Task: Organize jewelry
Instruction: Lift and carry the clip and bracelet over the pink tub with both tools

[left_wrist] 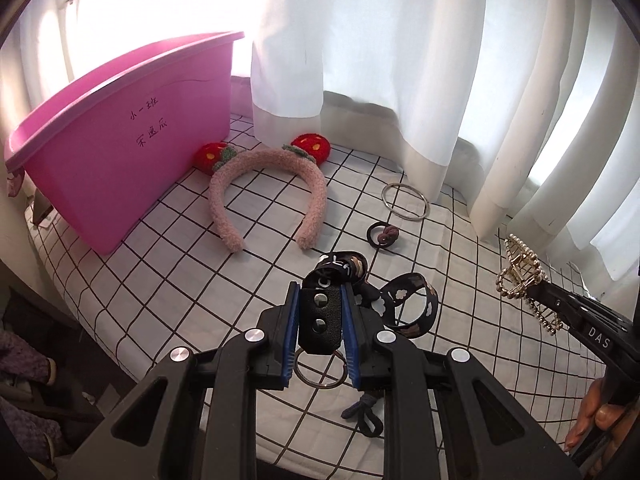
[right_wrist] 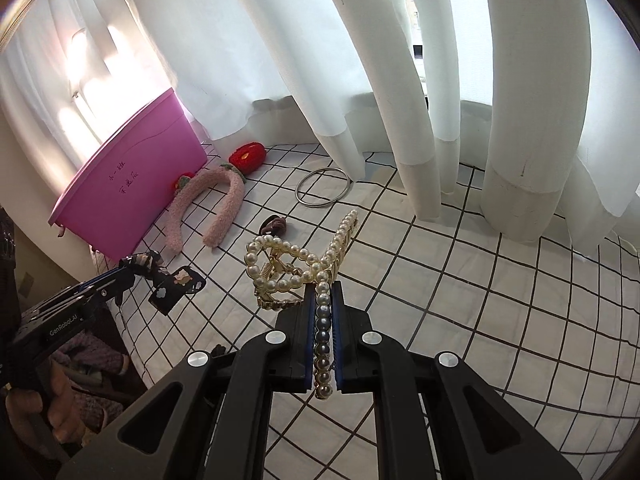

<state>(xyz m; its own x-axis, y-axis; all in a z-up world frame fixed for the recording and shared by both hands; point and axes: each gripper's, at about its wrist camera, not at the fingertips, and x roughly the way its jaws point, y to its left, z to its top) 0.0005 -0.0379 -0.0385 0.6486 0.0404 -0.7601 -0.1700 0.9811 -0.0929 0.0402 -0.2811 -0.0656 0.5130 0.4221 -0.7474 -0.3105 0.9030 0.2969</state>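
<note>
My left gripper [left_wrist: 320, 292] is shut on the black tab of a black patterned lanyard [left_wrist: 408, 304] with a key ring [left_wrist: 320, 372], held above the checked cloth. It also shows in the right wrist view [right_wrist: 120, 276]. My right gripper [right_wrist: 323, 292] is shut on a pearl hair claw [right_wrist: 292, 264], held above the cloth; the claw also shows in the left wrist view [left_wrist: 520, 276]. A pink bin [left_wrist: 120, 128] stands at the back left. A pink fuzzy headband [left_wrist: 268, 192] with red strawberries lies beside it.
A silver bangle [left_wrist: 406, 202] and a dark hair tie [left_wrist: 382, 236] lie on the checked cloth [left_wrist: 200, 272] near white curtains [left_wrist: 400, 60]. Another dark hair tie [left_wrist: 364, 412] lies under my left gripper. The cloth's edge drops off at the left.
</note>
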